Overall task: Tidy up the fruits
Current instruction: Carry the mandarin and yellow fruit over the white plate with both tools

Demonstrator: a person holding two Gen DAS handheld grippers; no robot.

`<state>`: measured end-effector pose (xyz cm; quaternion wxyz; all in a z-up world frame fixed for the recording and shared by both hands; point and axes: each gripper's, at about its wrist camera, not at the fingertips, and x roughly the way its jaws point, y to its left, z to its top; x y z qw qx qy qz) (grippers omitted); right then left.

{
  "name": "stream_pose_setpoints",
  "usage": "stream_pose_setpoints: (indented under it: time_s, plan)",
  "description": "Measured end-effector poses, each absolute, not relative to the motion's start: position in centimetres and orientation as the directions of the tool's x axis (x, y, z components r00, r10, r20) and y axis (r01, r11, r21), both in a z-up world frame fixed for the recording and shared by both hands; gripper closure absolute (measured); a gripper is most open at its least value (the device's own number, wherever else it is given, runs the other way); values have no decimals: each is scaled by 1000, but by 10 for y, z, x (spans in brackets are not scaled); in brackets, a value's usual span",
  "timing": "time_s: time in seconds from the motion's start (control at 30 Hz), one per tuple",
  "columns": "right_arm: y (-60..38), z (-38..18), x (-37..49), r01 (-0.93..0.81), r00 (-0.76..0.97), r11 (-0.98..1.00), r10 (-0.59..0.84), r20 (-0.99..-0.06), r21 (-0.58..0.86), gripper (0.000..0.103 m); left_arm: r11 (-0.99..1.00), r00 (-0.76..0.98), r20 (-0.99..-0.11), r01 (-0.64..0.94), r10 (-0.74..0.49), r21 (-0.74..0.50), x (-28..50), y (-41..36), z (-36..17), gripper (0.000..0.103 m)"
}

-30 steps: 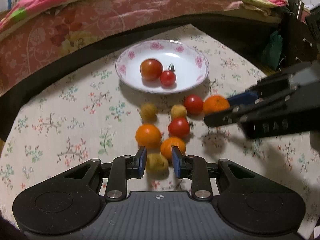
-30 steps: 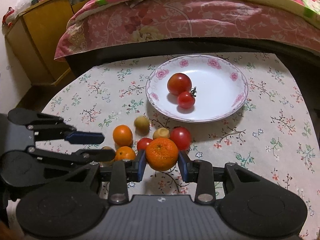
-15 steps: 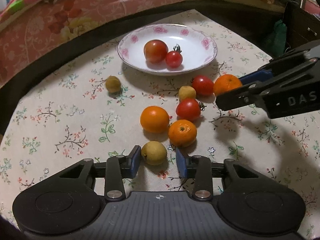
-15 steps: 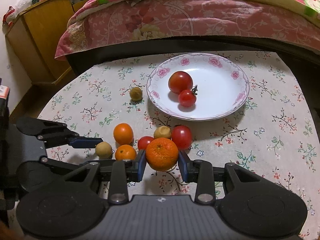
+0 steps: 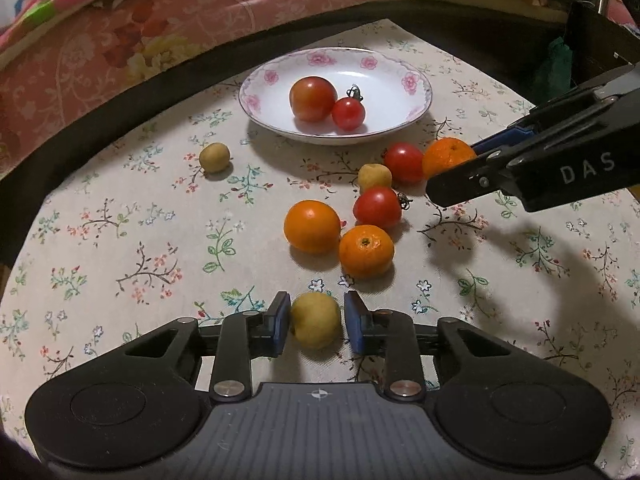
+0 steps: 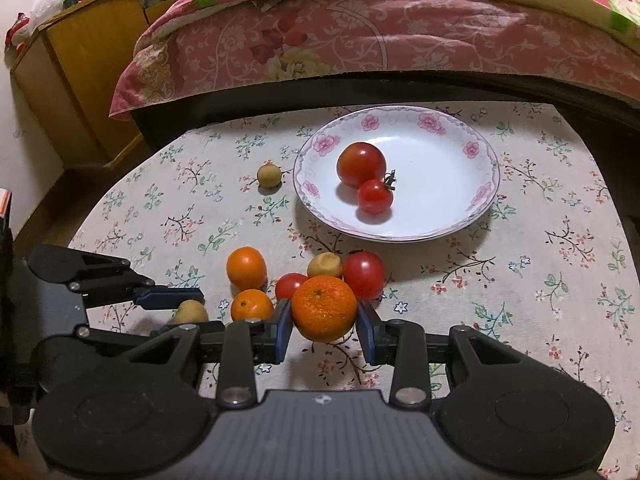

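The plate point(image 6: 486, 200) holds two tomatoes point(image 6: 361, 164), apparently sorted by kind. The right gripper point(image 6: 324, 322) clamps an orange point(image 6: 324, 307) by the loose fruit. The left gripper point(image 5: 315, 322) brackets a yellow fruit point(image 5: 315, 319); contact is unclear.

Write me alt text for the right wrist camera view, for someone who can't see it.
The right gripper is closed around an orange mandarin above a floral tablecloth. Behind it lie tomatoes, mandarins and small yellow fruits, and a white plate holds two tomatoes. The left gripper straddles a yellow fruit.
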<state>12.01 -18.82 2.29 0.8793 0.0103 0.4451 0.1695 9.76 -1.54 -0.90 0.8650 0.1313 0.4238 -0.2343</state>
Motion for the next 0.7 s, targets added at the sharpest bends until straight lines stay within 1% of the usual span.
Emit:
stream_pose_setpoints:
  time_s: [0.3, 0.47, 0.7]
  plan:
    - [-187, 20, 121, -291, 546, 942, 308, -779, 168, 70, 863, 528, -790, 506, -313, -4, 97, -14, -6, 70]
    - [-190, 24, 120, -285, 565, 944, 305, -766, 166, 70, 861, 553, -759, 509, -343, -18, 101, -19, 12, 70]
    - [-192, 30, 131, -276, 600, 949, 293, -745, 151, 70, 869, 601, -710, 494, -368, -32, 128, -30, 34, 69]
